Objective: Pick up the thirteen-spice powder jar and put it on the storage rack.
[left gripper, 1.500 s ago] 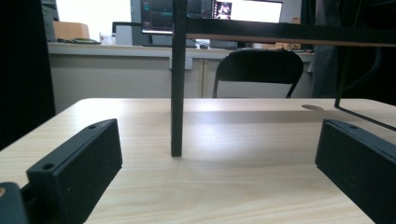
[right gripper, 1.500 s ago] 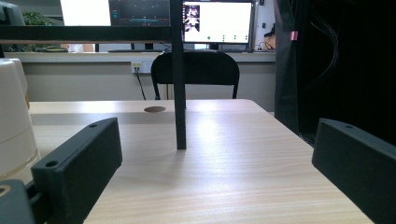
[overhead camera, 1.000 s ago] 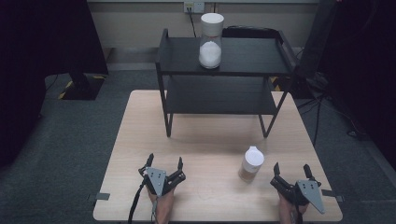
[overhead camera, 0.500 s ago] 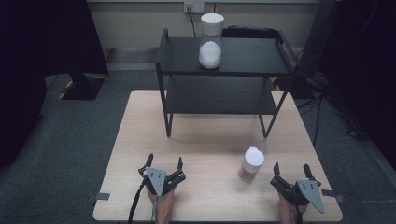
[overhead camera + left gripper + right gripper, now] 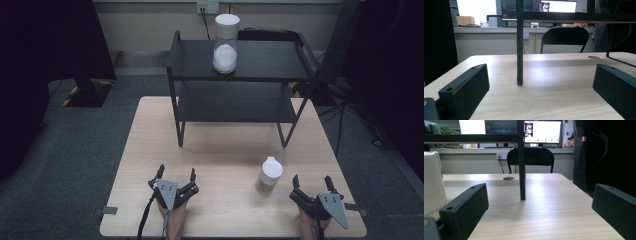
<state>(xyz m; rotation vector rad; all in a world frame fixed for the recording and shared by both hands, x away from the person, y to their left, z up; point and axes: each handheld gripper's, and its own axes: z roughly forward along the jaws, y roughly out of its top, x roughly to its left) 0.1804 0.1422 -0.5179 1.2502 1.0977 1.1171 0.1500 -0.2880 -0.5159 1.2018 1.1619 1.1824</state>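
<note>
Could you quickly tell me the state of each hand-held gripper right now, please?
Left hand-held gripper: open, holding nothing, resting on the table.
Right hand-held gripper: open, holding nothing, beside the jar.

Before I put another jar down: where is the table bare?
Bare light wooden table lies between the open left gripper and the black metal shelf rack's legs. It's tighter by the open right gripper, where the white-lidded jar stands.

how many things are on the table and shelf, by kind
hand-held grippers: 2, left and right, both open
jars: 2, white-lidded jar on the table, tall jar on the rack's top shelf
black rack: 1
total: 5
</note>
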